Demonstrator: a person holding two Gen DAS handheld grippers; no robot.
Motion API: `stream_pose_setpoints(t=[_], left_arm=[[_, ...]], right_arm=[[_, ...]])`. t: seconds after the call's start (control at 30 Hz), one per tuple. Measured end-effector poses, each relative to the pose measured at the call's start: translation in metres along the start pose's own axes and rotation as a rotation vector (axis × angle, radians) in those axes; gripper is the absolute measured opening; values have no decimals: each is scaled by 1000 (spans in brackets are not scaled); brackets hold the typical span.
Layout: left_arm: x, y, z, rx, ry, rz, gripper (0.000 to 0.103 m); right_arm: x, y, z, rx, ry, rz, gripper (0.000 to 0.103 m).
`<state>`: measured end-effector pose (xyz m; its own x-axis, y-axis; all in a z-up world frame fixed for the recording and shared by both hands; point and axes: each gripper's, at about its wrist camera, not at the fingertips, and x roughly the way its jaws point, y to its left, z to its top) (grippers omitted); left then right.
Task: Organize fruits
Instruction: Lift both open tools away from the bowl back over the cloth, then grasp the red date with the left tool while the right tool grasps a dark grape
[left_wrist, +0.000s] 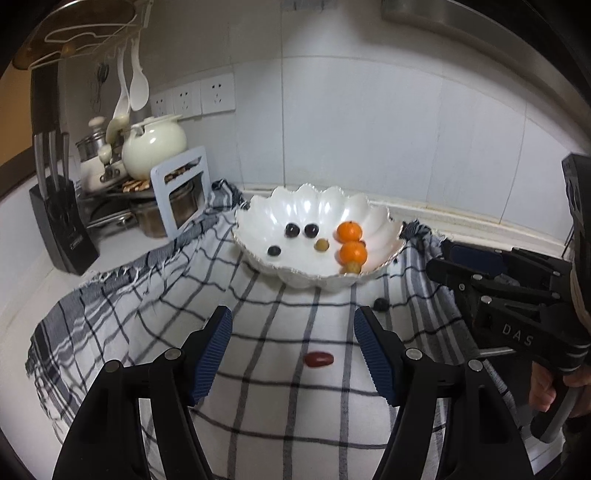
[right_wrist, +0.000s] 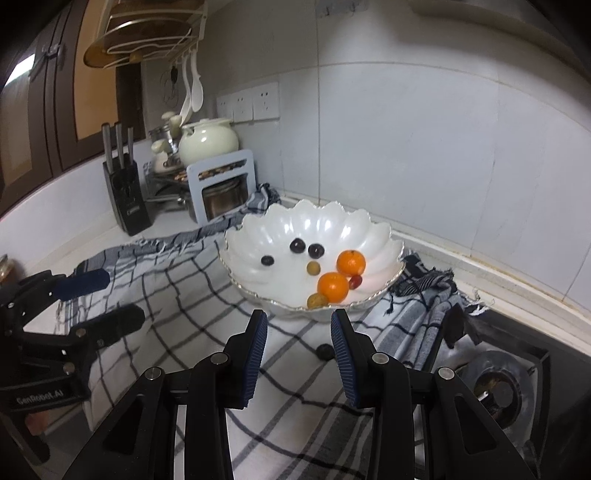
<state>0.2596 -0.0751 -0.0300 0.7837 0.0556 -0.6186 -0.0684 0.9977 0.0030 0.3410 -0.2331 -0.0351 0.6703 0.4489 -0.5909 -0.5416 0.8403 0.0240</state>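
Note:
A white scalloped bowl (left_wrist: 380, 229) (right_wrist: 384, 236) stands on a checked cloth (left_wrist: 258, 332) (right_wrist: 177, 295). It holds two oranges (left_wrist: 349, 232) (right_wrist: 351, 262), three dark grapes (left_wrist: 291, 230) (right_wrist: 296, 245), green grapes (left_wrist: 322, 244) (right_wrist: 313, 267) and a red grape (right_wrist: 355, 281). A red oblong fruit (left_wrist: 318, 359) lies on the cloth between my open left gripper's (left_wrist: 293, 332) fingers. A dark grape (left_wrist: 381, 304) (right_wrist: 325, 350) lies on the cloth in front of the bowl, just left of my open, empty right gripper's (right_wrist: 298, 334) right finger. The right gripper also shows at the right of the left wrist view (left_wrist: 491, 280).
A black knife block (left_wrist: 61, 221) (right_wrist: 125, 199), a cream pot (left_wrist: 155, 146) (right_wrist: 208, 142) on a rack and a pale blue stand (left_wrist: 181, 192) (right_wrist: 221, 184) stand at the back left. A gas burner (right_wrist: 495, 387) is at the right. The tiled wall lies behind the bowl.

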Motion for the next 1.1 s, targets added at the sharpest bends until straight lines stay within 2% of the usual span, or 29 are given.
stream_pose_setpoints(t=[0.47,1.1], left_arm=[[27,-20,-29,9,46,40,68],[72,-31,-46,-21,121,54,65]], right_arm=[[40,-10,-18,-10,104,23,37],[97,-26,-29,8,203,32,37]])
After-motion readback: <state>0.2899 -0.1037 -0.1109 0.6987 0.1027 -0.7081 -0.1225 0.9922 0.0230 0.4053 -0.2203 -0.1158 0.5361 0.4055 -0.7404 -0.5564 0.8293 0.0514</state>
